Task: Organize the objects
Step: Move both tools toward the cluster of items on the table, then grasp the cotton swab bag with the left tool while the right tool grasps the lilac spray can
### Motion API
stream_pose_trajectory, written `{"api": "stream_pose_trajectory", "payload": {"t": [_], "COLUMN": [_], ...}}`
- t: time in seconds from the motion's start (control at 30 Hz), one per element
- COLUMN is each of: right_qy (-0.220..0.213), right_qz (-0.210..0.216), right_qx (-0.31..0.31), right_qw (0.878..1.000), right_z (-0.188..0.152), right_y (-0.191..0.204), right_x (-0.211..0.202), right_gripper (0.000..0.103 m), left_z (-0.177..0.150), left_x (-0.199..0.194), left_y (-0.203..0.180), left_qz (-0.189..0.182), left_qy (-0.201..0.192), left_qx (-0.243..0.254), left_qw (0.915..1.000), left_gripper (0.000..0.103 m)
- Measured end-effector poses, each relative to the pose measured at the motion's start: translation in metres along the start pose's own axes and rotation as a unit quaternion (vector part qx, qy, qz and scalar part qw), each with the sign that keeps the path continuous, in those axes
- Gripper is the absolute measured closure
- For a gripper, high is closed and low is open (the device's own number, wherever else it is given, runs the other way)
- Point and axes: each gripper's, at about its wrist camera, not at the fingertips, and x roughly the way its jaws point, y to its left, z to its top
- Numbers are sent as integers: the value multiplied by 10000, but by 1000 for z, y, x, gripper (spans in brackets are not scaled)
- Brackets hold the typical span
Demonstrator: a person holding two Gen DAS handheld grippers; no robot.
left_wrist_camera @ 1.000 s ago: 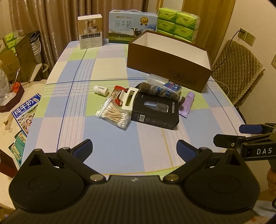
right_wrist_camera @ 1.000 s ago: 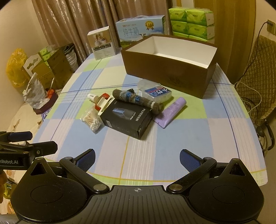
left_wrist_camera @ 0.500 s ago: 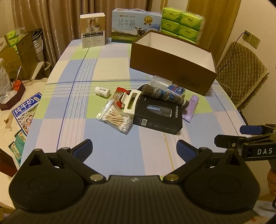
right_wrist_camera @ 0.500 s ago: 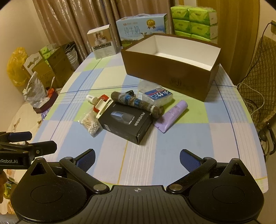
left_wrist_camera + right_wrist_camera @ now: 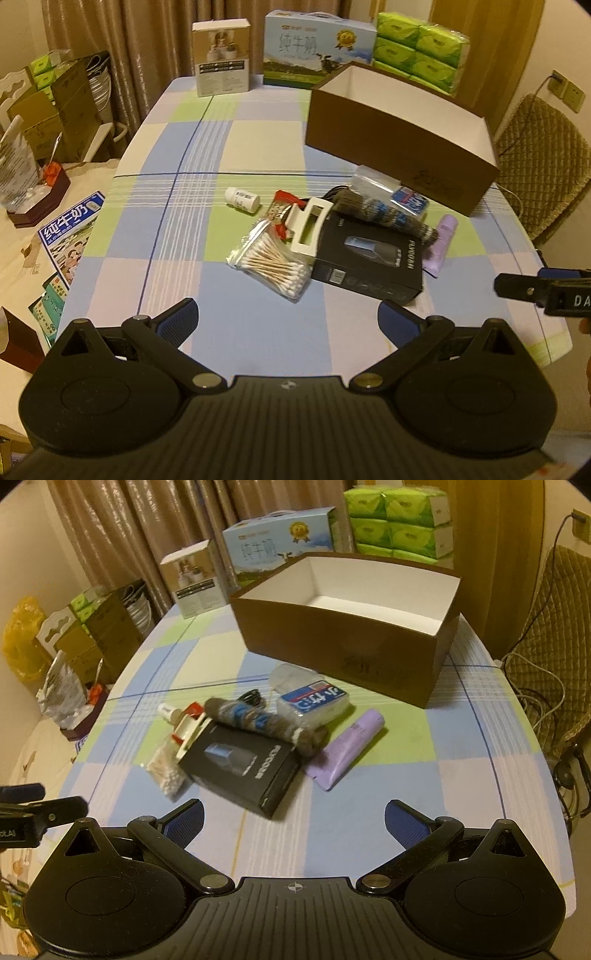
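Both spread wide, holding nothing: left gripper (image 5: 286, 317) and right gripper (image 5: 293, 818), above table (image 5: 251, 332) near edge, short of black box (image 5: 240, 766).

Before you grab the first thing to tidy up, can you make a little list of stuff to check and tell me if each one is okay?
1. Left gripper open and holding nothing: ok.
2. Right gripper open and holding nothing: ok.
3. Brown box open on top, with the inside that shows bare: ok.
4. Black carton free to lift: not ok, the rolled socks and white clip lie on it.
5. Purple tube reachable from the side: ok.
6. Cotton swab bag sealed: cannot tell.
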Motion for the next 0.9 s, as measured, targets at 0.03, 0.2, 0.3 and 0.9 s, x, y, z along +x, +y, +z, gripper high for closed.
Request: {"api": "stream_pose_trajectory", "payload": {"t": [0.03, 0.2, 0.3, 0.9], "right_qy": [8, 69, 99, 115], "right_qz": [-4, -94, -141, -114], "right_qx": [22, 70, 112, 566], "right_qw": [10000, 9999, 9998, 9983], "right_z": [2, 13, 18, 46], "right_y": [-3, -17, -25, -72], "right_x": [3, 20, 33, 103], "right_gripper": [2, 2, 2, 47], "left_z": [1, 8, 11, 25], "left_x": [3, 17, 27, 91], "left_y": [1, 7, 11, 22], "left_qz": [25, 145, 247, 544], "left_qy": [14, 105, 178, 534], "left_qx": [-21, -178, -273, -763], "left_qw": [10000, 9997, 9992, 9942], "left_gripper": [1, 1, 1, 1]}}
